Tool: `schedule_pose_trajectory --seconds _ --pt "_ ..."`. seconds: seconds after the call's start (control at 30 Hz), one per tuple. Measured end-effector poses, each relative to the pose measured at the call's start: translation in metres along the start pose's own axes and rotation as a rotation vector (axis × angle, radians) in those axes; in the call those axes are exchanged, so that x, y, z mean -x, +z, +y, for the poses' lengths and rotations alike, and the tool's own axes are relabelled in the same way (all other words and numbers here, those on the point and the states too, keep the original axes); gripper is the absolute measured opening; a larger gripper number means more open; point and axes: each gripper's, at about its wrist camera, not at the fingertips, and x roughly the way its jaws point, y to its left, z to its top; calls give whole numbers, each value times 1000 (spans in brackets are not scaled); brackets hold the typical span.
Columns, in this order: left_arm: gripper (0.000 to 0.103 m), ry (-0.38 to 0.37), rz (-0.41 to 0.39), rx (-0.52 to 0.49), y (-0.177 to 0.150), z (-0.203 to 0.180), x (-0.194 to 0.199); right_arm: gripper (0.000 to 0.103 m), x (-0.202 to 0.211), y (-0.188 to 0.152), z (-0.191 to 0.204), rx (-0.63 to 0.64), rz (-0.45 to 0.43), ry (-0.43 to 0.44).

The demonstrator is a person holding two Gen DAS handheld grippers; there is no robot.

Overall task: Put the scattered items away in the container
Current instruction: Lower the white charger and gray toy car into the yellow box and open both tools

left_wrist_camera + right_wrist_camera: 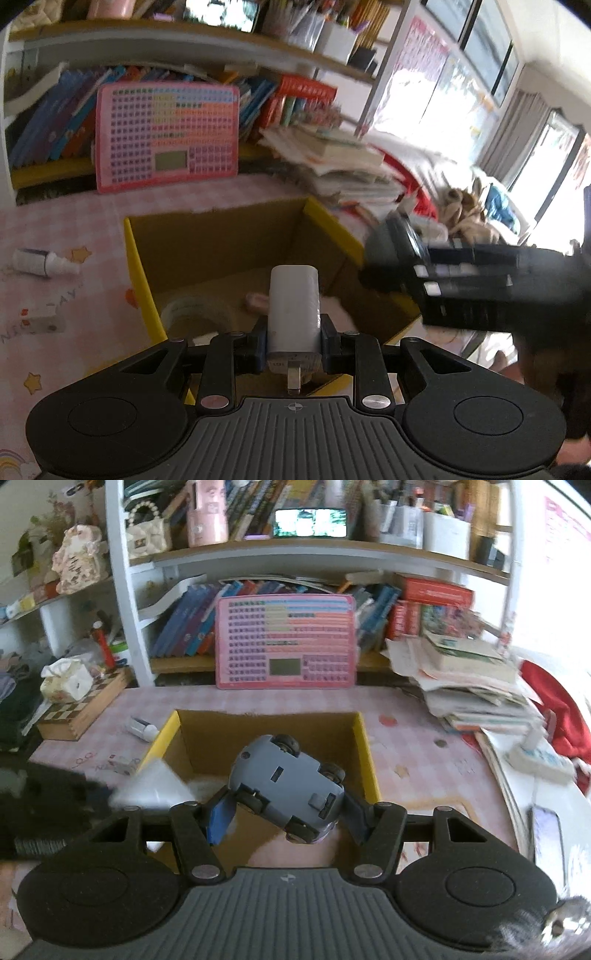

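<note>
Above the yellow-rimmed cardboard box [364, 746] we hold both loads: our left gripper [293, 345] is clamped on a white charger plug [293, 310], our right gripper [286, 814] pinches a grey toy car [288, 781] upside down. To do this well, we should bring each item low inside the walls before letting go, one at a time, so that neither bounces out or knocks the other gripper.
</note>
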Motion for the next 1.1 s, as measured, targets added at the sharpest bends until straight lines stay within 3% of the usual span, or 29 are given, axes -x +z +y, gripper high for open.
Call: schedule_pose_trajectory --seconds 0.23,0.47,0.73,0.87,0.93,1.1 --pt "25 38 79 -28 -1 2 -30 59 -62 22 3 85 108 119" --pt "25 54 130 -25 -1 4 -49 59 -120 33 2 132 236 171" --pt "28 89 109 -24 2 6 -49 59 -166 34 -2 139 354 206" --pt "36 105 91 -37 3 2 -44 59 -176 34 0 147 375 213" --pt "50 114 72 -50 3 -1 -39 59 -180 34 1 154 381 215" --pt "65 124 16 -55 5 -5 -26 59 -187 32 2 159 395 219"
